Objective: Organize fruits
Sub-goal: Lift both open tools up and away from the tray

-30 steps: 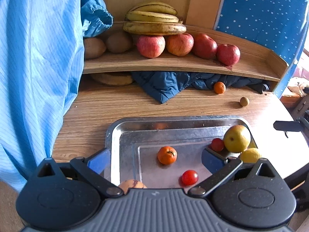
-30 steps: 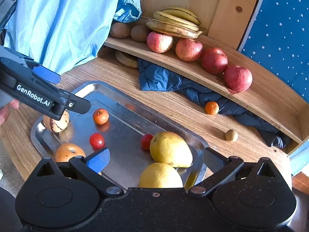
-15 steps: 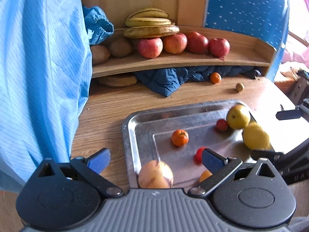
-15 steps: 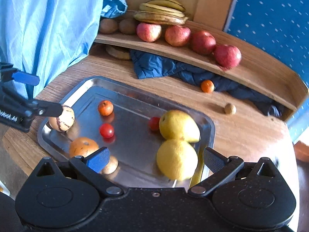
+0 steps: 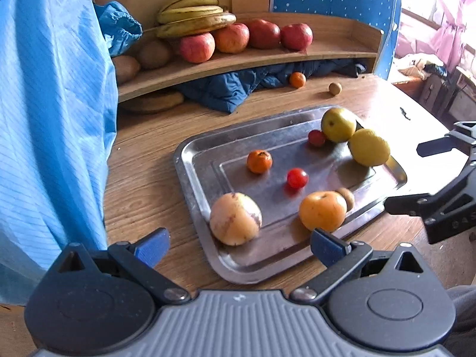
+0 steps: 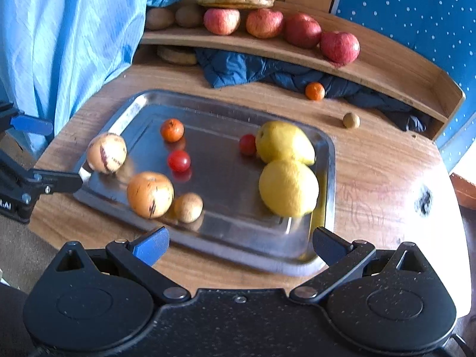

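A steel tray [image 5: 193, 178] [image 6: 324, 196] on the wooden table holds a pale striped melon [image 5: 235, 219] [image 6: 106, 153], an orange fruit [image 5: 322, 210] [image 6: 150, 194], a small brown fruit [image 6: 188, 207], two cherry tomatoes [image 5: 297, 178] [image 6: 178, 161], a mandarin [image 5: 259, 161] [image 6: 172, 130], a pear [image 5: 338, 124] [image 6: 282, 141] and a lemon [image 5: 369, 147] [image 6: 288, 187]. My left gripper [image 5: 239, 245] is open at the tray's near left corner. My right gripper [image 6: 239, 245] is open at the near edge, before the lemon. Both are empty.
A curved wooden shelf [image 5: 267, 58] at the back carries bananas [image 5: 193, 15], several apples [image 6: 264, 23] and brown fruits. Below it lie a dark blue cloth [image 5: 226, 89], a loose mandarin [image 6: 314, 91] and a small brown nut [image 6: 351, 120]. Blue fabric [image 5: 50, 104] hangs on the left.
Both grippers have pulled back toward the near edge of the table, so more of the tray shows. The fruits on the tray lie as before. Both stayed open.
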Demonstrator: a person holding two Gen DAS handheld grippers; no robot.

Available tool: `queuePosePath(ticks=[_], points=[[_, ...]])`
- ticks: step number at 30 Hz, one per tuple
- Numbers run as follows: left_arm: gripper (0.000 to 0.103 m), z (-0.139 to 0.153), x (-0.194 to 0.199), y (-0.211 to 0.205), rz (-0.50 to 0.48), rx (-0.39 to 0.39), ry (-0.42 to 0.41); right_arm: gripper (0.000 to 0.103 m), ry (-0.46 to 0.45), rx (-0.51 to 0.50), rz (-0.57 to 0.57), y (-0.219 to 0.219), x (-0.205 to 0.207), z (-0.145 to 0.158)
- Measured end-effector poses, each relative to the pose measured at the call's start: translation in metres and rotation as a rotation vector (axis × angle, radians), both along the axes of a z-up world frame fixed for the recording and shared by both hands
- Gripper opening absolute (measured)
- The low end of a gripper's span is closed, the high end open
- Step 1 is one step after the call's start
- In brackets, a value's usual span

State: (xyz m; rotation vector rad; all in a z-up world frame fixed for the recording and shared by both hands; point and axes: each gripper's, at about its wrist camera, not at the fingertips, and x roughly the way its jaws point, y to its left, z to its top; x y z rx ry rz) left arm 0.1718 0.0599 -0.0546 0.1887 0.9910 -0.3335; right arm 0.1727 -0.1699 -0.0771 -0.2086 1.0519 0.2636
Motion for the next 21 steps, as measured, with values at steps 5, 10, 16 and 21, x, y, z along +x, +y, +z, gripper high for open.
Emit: queuePosePath(ticks=[5,10,16,21], points=[[0.103,-0.004,-0.002,0.004,-0.012,0.002,0.019,0.102,0.045,-0.046,-0.017,-0.002,-0.007,-0.005],[0.103,-0.01,-0.006,0.003,-0.027,0.039,0.042,0.102,0.07,-0.07,-0.037,-0.009,-0.008,-0.008],[0.103,-0.013,-0.003,0.005,0.004,0.024,0.073,0.102,0.065,-0.061,-0.048,-0.018,-0.003,-0.01],[0.103,-0.009,0.009,0.001,0.05,0.027,0.081,0.102,0.031,-0.037,-0.048,-0.029,0.012,-0.007]])
